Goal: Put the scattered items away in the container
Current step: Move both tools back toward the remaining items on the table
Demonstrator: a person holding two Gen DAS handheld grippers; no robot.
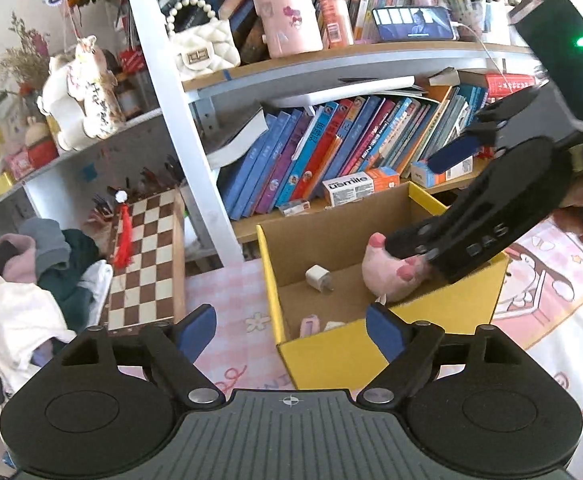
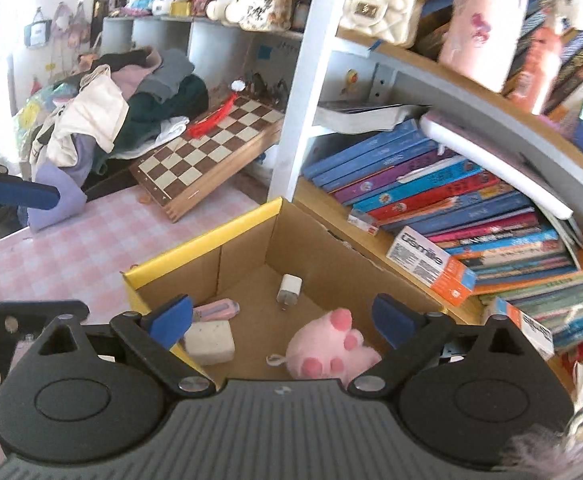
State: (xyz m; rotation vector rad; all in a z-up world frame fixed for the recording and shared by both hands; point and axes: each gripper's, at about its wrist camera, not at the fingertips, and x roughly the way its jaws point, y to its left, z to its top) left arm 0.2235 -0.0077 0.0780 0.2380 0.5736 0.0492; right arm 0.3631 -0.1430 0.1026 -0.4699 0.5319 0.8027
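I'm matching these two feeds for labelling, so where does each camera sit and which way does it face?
Left wrist: on the left gripper, looking down at the cardboard box's near corner; its jaws stand open, and the right gripper reaches in from the right.
Right wrist: on the right gripper, above the box, jaws open; a left finger shows far left.
Shared: box, pink plush, white charger, chessboard, bookshelf.
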